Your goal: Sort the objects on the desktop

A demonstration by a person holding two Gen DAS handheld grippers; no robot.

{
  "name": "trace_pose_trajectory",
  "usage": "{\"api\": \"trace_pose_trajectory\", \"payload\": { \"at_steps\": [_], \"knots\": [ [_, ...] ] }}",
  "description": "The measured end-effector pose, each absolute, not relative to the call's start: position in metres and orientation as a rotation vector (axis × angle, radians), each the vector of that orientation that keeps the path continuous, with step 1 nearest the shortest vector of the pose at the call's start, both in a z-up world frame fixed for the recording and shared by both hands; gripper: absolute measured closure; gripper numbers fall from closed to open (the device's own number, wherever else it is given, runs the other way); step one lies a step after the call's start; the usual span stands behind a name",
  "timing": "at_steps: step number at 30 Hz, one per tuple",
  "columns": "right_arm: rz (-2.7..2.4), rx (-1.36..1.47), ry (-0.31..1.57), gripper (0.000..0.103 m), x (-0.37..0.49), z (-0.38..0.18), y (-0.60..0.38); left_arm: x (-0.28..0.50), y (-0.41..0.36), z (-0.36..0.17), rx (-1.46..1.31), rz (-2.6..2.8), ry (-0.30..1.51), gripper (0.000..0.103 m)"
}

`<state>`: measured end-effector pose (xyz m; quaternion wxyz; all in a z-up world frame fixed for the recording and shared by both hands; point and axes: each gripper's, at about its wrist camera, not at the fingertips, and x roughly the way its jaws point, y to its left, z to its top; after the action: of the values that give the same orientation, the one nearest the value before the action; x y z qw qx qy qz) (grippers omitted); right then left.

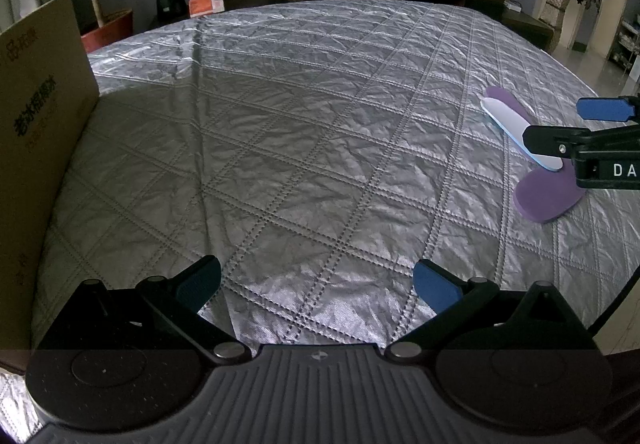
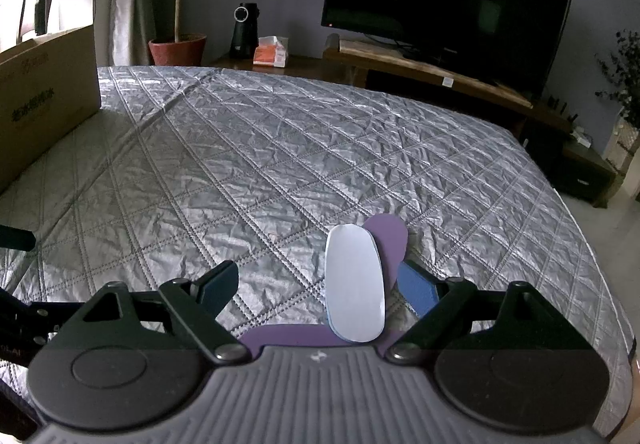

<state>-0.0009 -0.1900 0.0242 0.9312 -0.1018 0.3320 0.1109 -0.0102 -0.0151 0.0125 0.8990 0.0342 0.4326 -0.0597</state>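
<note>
White insole (image 2: 355, 286) on purple insole (image 2: 387, 240), between open right tool (image 2: 326, 286) fingers

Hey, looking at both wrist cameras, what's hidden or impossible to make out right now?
- Cardboard box: inside unseen in both views, its wall faces the cameras.
- Purple insole: middle hidden in the right wrist view by the white insole and the right gripper.
- Box print: too dim to read.

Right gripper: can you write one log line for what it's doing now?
right gripper: open | over white insole lying on purple insole | left gripper: open, nothing between fingers
</note>
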Motion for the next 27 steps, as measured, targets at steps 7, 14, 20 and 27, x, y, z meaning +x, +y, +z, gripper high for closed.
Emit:
{"api": "trace_pose_trajectory", "payload": {
  "at_steps": [7, 14, 20, 27],
  "knots": [
    [0.232, -0.217, 0.679, 0.021, -0.0024, 0.0244, -0.1903, -0.0102, -0.0151, 0.0122, 0.074, -0.124, 0.897, 0.000],
    [0.235, -0.209, 0.675, 0.029, -0.0033, 0.0265, -0.1917, -0.0099, -0.0142, 0.0123, 0.068, -0.121, 0.901, 0.000],
    [0.245, -0.215, 0.684, 0.031, -0.0022, 0.0250, -0.1906, -0.0087, -0.0138, 0.0103, 0.065, -0.119, 0.911, 0.000],
    [0.233, -0.221, 0.704, 0.034, -0.0038, 0.0234, -0.1897, -0.0078, -0.0144, 0.0072, 0.074, -0.114, 0.915, 0.000]
  ]
}}
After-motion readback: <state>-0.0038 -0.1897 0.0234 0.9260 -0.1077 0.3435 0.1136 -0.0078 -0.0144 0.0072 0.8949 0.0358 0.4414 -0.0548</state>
